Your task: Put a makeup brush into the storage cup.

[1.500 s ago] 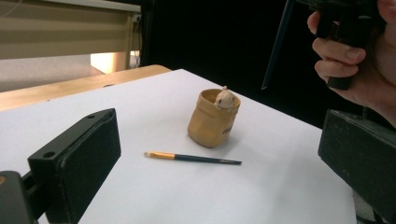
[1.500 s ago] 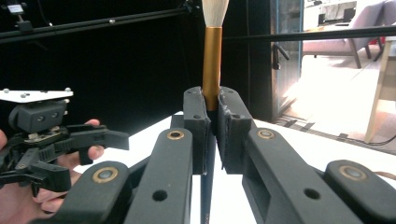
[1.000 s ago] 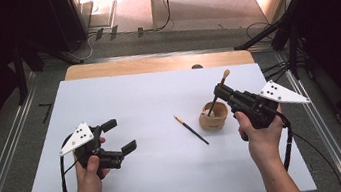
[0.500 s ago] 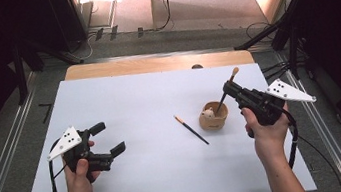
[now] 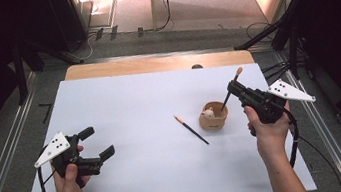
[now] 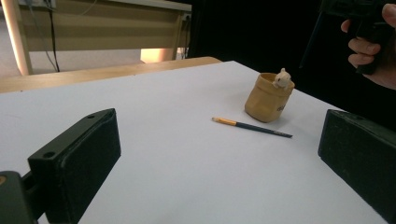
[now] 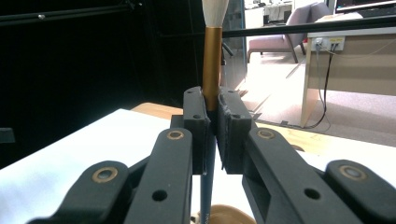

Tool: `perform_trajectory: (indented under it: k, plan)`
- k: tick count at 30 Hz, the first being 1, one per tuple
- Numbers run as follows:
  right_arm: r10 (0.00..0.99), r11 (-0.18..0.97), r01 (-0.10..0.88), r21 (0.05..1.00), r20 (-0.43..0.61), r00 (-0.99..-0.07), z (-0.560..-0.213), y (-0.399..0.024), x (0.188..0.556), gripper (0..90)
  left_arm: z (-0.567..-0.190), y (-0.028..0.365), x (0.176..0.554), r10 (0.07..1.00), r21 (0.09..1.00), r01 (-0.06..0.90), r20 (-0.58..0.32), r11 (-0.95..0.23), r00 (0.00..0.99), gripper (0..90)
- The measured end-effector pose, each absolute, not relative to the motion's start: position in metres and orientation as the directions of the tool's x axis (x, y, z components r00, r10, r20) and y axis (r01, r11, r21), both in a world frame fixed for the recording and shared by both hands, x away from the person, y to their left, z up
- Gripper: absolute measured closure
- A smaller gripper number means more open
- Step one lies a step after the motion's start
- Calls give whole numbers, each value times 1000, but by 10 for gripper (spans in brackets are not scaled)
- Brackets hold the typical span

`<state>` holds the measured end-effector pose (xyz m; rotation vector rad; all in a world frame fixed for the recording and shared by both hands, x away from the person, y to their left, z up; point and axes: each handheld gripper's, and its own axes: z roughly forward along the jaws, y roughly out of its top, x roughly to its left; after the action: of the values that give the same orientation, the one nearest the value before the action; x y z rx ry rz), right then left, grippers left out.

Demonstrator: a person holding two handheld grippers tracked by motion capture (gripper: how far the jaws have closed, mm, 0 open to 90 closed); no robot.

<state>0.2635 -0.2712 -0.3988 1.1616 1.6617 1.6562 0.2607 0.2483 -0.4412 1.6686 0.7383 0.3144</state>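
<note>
My right claw [image 5: 232, 88] is clamped on a brush [image 7: 212, 56], bristles up, handle slanting into the cup [image 5: 213, 116] just below. My left claw [image 5: 97, 142] gapes empty; another brush [image 5: 191, 130] lies well ahead of it.

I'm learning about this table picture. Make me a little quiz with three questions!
1. True or false: the right tool is shut on a paintbrush.
2. Where does the other brush lie? A) inside the cup B) flat on the white sheet, left of the cup C) in the left tool
3. Fill in: the left tool is ____ and holds nothing.

Key:
1. True; the bristles point up and the handle's lower end hangs over the tan cup.
2. B
3. open
</note>
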Motion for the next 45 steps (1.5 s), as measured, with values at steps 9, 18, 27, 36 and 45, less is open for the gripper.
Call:
perform_trajectory:
  k: [9, 18, 27, 36, 45]
  plan:
    - [856, -98, 207, 973, 189, -482, -409, -275, 269, 844, -444, 264, 257, 648, 952, 299, -183, -72, 739, 0]
    - [865, -85, 208, 974, 176, -470, -420, -277, 272, 844, -447, 276, 253, 673, 949, 303, -170, -84, 720, 0]
    - [865, -51, 219, 974, 153, -478, -427, -274, 276, 844, -449, 286, 249, 689, 948, 310, -179, -68, 702, 0]
    - [873, -60, 247, 967, 171, -457, -445, -274, 282, 844, -450, 287, 249, 691, 949, 310, -181, -64, 699, 0]
    - [866, -51, 261, 964, 173, -469, -458, -267, 284, 844, -450, 286, 249, 690, 948, 311, -182, -65, 701, 0]
